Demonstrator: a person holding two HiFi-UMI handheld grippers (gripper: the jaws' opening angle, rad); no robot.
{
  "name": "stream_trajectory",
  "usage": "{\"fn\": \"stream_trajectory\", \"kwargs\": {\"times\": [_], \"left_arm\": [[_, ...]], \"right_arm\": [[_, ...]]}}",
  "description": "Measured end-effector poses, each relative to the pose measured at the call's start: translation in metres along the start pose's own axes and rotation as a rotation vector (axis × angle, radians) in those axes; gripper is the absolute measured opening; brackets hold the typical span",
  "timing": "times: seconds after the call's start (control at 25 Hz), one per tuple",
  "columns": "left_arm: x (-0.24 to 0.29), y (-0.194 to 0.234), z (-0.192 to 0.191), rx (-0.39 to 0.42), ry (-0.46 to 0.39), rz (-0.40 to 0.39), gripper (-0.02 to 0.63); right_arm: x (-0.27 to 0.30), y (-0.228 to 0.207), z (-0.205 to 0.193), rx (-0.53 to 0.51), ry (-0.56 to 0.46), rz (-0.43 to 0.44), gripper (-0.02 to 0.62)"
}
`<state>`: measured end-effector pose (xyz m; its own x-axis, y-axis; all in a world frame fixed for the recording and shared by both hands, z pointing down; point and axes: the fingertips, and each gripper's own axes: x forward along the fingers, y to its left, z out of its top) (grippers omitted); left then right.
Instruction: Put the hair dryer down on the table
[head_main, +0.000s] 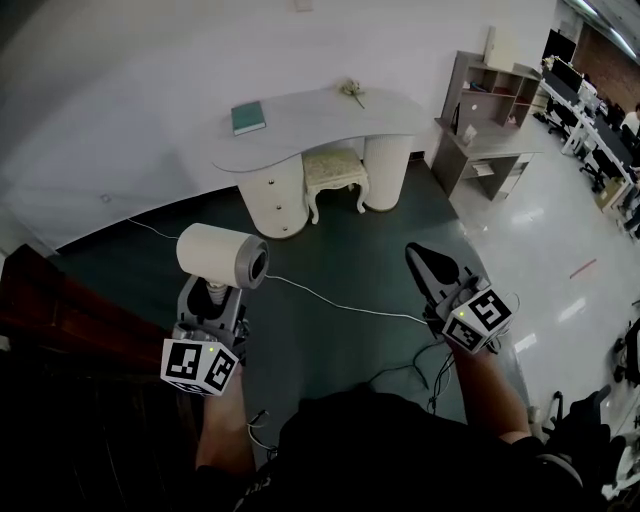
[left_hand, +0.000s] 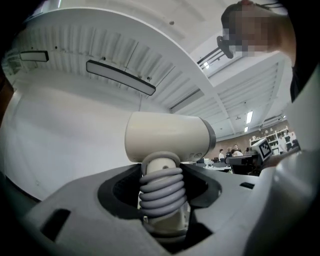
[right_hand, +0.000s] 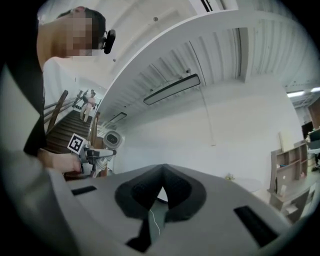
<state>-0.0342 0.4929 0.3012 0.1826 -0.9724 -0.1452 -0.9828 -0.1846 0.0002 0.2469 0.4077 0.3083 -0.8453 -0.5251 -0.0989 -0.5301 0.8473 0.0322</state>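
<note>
Starting nearest, the left tongs (left_hand: 161, 175) are seen closed on the handle of the cream hair dryer (left_hand: 167, 137), where a grey cord (left_hand: 161, 192) is wound in coils. The dryer is held upright with its barrel lying level above the jaws. From the head view it is held in the air over a dark green carpet (head_main: 340, 240), well apart from the surface. The right tongs (head_main: 418, 254) are held level with it, jaws brought together at the tips and nothing gripped between them. A thin white cable (head_main: 330, 300) is trailed across the carpet between the two. Dark wooden stairs (head_main: 60, 310) are seen at the left edge.

Farther off, a white curved dressing surface (head_main: 310, 125) is set against the pale wall. A teal book (head_main: 248, 117) is laid flat near its left end and a small sprig of flowers (head_main: 353, 92) near its back edge. Its pedestal drawers (head_main: 282, 200) are shut, and a cream stool (head_main: 334, 172) is tucked under the middle. To the right, an open shelf unit (head_main: 490, 95) is stood behind a brown desk (head_main: 480, 150); a few small items are kept in its compartments, too small to name. Beyond it, rows of office desks (head_main: 590, 110) are ranged along a glossy floor.
</note>
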Motion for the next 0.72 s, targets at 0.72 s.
{"fn": "stream_trajectory", "kwargs": {"times": [0.72], "left_arm": [[0.026,-0.059,-0.026,0.0,0.039,0.08,0.227]], "right_arm": [[-0.059,-0.046,-0.02,0.143,-0.02,0.038,0.005]]}}
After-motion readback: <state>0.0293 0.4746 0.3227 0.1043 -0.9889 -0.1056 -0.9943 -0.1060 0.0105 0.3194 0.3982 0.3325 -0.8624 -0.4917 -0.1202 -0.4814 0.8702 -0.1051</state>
